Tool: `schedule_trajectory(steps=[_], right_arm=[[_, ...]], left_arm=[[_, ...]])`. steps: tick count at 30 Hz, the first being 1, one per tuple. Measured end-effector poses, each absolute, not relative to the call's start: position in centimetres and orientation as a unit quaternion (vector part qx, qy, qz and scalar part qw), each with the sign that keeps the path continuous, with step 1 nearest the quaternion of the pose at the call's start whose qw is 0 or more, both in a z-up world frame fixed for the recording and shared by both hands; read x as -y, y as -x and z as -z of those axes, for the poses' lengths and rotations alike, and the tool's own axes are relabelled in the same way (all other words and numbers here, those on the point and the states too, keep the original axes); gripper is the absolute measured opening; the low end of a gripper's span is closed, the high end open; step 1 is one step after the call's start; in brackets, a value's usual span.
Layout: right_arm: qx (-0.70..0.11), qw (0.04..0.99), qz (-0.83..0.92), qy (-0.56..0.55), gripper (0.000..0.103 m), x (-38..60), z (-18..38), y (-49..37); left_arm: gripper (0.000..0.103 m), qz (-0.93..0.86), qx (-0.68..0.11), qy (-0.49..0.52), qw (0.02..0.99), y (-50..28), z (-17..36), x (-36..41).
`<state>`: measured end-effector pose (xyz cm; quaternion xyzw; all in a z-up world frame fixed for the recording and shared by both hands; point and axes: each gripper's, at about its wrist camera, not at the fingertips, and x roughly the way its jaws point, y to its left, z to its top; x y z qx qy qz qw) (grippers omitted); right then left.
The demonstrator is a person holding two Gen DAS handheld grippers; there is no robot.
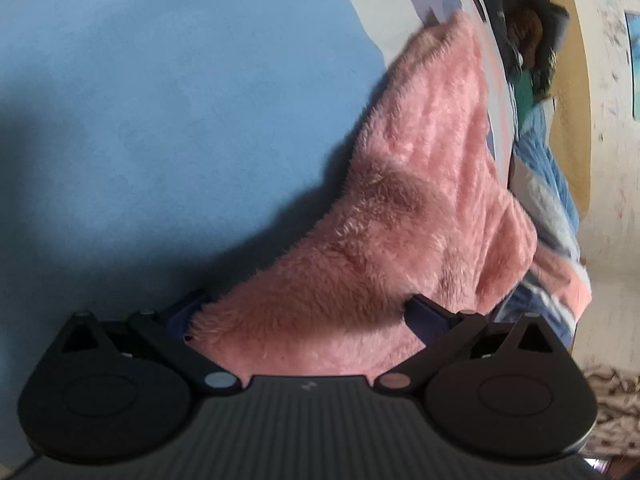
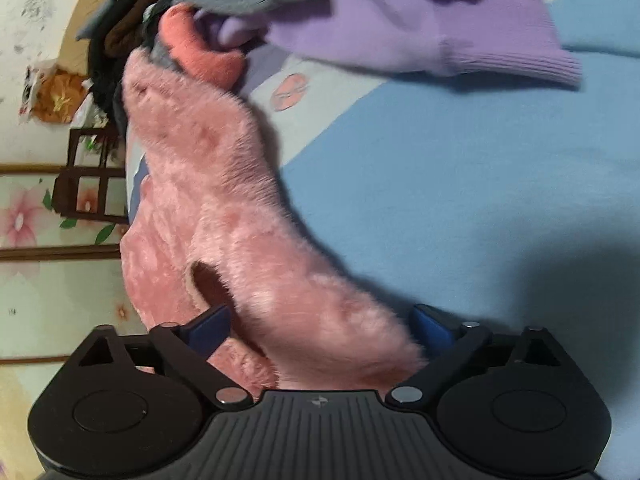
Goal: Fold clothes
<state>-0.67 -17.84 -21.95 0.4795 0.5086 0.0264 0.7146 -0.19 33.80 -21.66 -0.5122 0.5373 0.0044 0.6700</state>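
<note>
A fluffy pink garment (image 1: 404, 200) lies stretched over the blue bed sheet (image 1: 160, 100) and hangs past the bed's edge. My left gripper (image 1: 308, 316) has the pink fleece bunched between its two blue-padded fingers (image 1: 428, 318), which stand wide apart around it. In the right wrist view the same pink garment (image 2: 224, 208) runs from a clothes pile down into my right gripper (image 2: 320, 328). Its fingers (image 2: 434, 328) also stand apart with fleece filling the gap. The fingertips are buried in the pile, so the grip itself is hidden.
A purple knit sweater (image 2: 420, 28) and a coral garment (image 2: 200, 52) lie at the far side of the blue sheet (image 2: 480, 184). A heap of dark and green clothes (image 1: 528, 40) sits at the bed's end. A wall (image 2: 24, 300) with flower print and a dark wooden frame (image 2: 88, 176) stand beyond the bed edge.
</note>
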Motion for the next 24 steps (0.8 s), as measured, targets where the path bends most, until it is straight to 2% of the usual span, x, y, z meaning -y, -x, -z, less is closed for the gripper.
schedule_trajectory(steps=[6, 12, 13, 15, 17, 19, 21, 22, 24], right_arm=[[-0.545, 0.757, -0.056, -0.356, 0.103, 15.2, 21.6, -1.5], [-0.541, 0.760, -0.055, -0.356, 0.102, 15.3, 21.6, -2.3], [-0.543, 0.761, -0.058, -0.350, 0.098, 15.3, 21.6, -2.3], [-0.544, 0.762, -0.064, -0.345, 0.082, 15.3, 21.5, -2.3], [-0.541, 0.762, -0.072, -0.348, 0.047, 15.5, 21.4, -2.1], [-0.544, 0.752, -0.084, -0.362, 0.037, 15.4, 21.4, -2.2], [-0.546, 0.756, -0.090, -0.351, 0.032, 15.0, 21.0, -2.3], [-0.545, 0.759, -0.091, -0.345, 0.029, 14.8, 20.7, -2.3], [-0.542, 0.765, -0.095, -0.333, 0.027, 14.4, 20.1, -2.3]], left_arm=[[0.103, -0.015, -0.550, 0.486, 0.679, -0.8, 21.9, -33.2], [0.103, -0.009, -0.602, 0.336, 0.724, -1.9, 20.1, -29.5], [0.103, -0.017, -0.608, 0.328, 0.723, -2.1, 20.0, -29.1], [0.103, -0.045, -0.606, 0.342, 0.716, -2.2, 20.0, -29.1], [0.103, -0.077, -0.599, 0.364, 0.709, -2.1, 20.0, -29.2], [0.103, -0.101, -0.583, 0.371, 0.715, -1.5, 19.7, -28.8], [0.102, -0.105, -0.574, 0.348, 0.734, -1.0, 19.1, -27.8], [0.096, -0.103, -0.572, 0.330, 0.744, -0.7, 18.6, -27.2], [0.074, -0.090, -0.566, 0.318, 0.755, -0.2, 17.6, -26.7]])
